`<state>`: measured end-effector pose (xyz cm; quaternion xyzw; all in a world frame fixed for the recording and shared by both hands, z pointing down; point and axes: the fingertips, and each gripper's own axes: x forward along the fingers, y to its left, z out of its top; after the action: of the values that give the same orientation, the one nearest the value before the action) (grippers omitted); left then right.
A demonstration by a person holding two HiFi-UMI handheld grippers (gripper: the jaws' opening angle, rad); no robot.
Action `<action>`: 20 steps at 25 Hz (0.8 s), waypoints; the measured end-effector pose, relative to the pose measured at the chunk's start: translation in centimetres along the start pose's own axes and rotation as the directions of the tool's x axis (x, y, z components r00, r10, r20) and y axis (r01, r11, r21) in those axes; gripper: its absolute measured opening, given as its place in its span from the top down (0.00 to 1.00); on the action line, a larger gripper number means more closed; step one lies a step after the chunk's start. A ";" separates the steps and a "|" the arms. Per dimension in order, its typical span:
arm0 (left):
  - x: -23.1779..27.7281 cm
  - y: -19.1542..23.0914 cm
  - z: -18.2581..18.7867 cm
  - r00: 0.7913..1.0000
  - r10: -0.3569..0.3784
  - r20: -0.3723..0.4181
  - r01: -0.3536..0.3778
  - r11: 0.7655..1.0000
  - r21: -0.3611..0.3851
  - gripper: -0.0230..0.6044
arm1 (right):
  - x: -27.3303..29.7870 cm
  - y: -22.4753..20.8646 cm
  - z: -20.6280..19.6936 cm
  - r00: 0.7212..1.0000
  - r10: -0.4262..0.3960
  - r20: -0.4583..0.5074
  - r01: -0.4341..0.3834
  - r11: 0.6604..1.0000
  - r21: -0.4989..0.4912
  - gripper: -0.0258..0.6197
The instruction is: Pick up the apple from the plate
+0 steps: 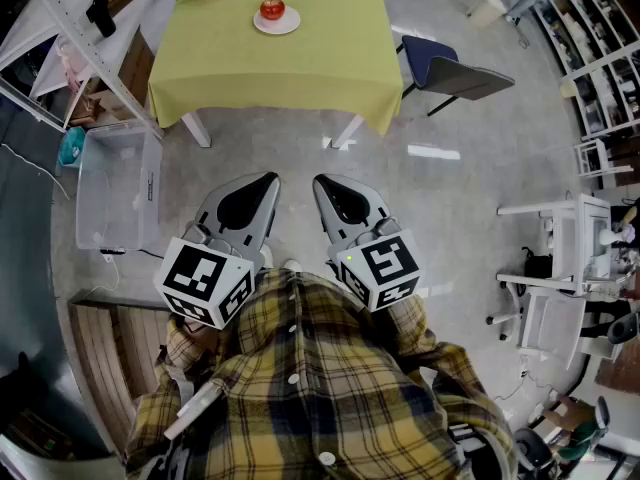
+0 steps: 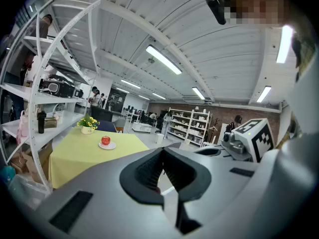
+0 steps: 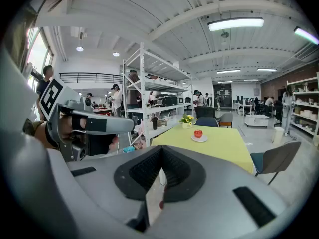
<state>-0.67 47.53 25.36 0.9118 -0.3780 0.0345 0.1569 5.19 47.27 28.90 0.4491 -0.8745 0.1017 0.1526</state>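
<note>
The left gripper (image 1: 265, 183) and right gripper (image 1: 322, 186) are closed and empty. The apple (image 1: 272, 9) on its plate (image 1: 290, 25) sits well ahead, so the approach probably comes first.

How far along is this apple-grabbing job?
Done: nothing yet; the apple sits on its plate on the yellow-green table. In hand: nothing; the left gripper and right gripper are shut and empty, well short of the table. Still to do: walk up, open, grasp, lift.
</note>
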 end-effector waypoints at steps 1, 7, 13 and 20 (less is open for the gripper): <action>0.1 0.0 0.0 1.000 0.000 0.001 0.000 1.000 0.000 0.95 | 0.1 -0.1 0.0 1.000 -0.001 0.000 0.001 1.000 -0.001 0.96; 0.1 0.7 0.0 1.000 0.001 0.002 -0.001 1.000 0.000 0.95 | 0.8 -0.6 0.7 1.000 -0.020 0.020 0.020 1.000 0.009 0.96; -0.7 3.0 -0.6 1.000 0.002 0.001 -0.002 1.000 -0.005 0.95 | 2.5 0.1 0.6 0.999 -0.027 0.027 0.027 0.999 0.021 0.96; -1.6 5.7 -0.9 1.000 -0.014 -0.005 0.014 1.000 0.004 0.95 | 4.7 1.1 0.1 0.997 -0.066 0.035 0.064 0.997 0.042 0.96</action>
<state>-5.75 45.07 27.45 0.9146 -0.3710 0.0365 0.1566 1.67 44.32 30.40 0.4821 -0.8597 0.1064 0.1309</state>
